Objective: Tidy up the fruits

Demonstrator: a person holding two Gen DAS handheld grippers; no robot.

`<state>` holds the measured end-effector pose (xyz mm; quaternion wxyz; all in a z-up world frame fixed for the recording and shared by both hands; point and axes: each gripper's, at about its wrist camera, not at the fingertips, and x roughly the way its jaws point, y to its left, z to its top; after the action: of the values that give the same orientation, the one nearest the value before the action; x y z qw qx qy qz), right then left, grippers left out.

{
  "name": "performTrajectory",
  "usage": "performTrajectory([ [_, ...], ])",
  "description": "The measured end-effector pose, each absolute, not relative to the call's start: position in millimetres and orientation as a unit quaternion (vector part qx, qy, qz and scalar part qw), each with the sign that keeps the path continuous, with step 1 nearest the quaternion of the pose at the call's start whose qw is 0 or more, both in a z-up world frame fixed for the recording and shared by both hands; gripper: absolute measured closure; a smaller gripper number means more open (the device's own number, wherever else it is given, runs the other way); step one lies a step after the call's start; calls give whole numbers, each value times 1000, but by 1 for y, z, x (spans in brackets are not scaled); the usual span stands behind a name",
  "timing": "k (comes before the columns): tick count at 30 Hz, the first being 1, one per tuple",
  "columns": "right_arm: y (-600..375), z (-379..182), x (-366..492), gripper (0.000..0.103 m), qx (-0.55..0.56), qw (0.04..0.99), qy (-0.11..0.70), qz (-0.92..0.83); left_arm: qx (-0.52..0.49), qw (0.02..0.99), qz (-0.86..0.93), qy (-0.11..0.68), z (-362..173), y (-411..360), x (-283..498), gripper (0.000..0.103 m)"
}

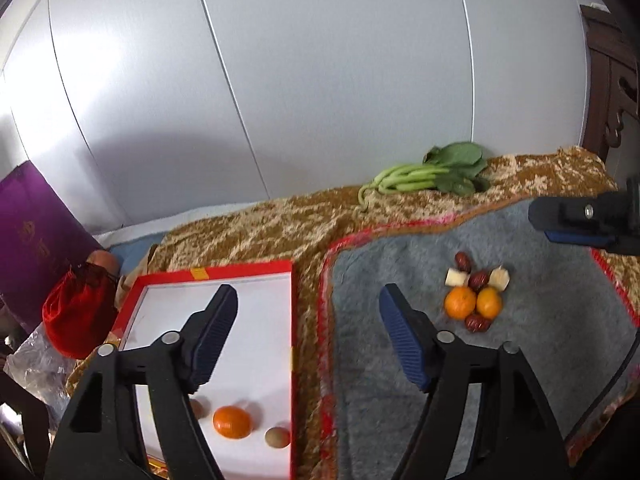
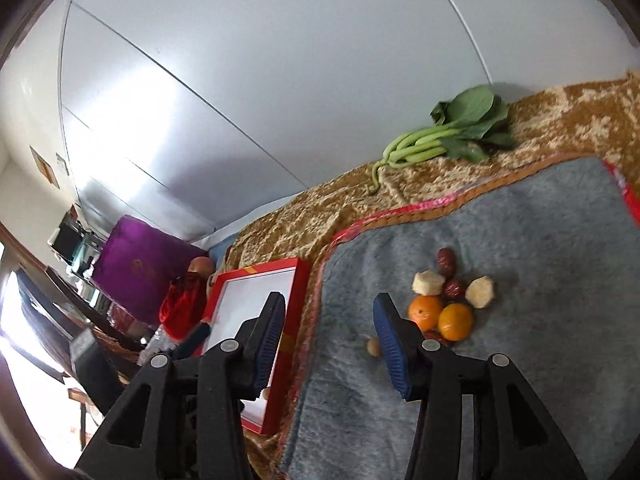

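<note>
Fruits in a tight cluster on the grey fleece mat (image 1: 440, 360), right of the red-rimmed white tray (image 1: 248, 320), run from firm round oranges (image 1: 460, 302), best pinched across their middles, to small wrinkled red dates (image 1: 478, 322), with the left gripper (image 1: 308, 332) and right gripper (image 2: 328, 344) both spread empty.

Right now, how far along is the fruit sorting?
Done: one orange and two small brown fruits lie in the red tray. In hand: nothing; left gripper and right gripper both have jaws open and empty. Left: two oranges, red dates, pale chunks on the grey mat, plus a stray small fruit.
</note>
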<state>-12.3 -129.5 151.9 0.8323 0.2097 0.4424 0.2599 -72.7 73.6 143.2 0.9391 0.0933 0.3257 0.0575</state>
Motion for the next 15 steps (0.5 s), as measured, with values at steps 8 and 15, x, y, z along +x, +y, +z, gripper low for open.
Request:
performTrajectory([
  [8, -167, 157, -24, 49, 174, 864, 422, 210, 82, 947, 27, 310, 159, 31, -58, 23],
  [15, -182, 143, -14, 49, 179, 856, 449, 184, 97, 942, 23, 319, 149, 17, -50, 23],
])
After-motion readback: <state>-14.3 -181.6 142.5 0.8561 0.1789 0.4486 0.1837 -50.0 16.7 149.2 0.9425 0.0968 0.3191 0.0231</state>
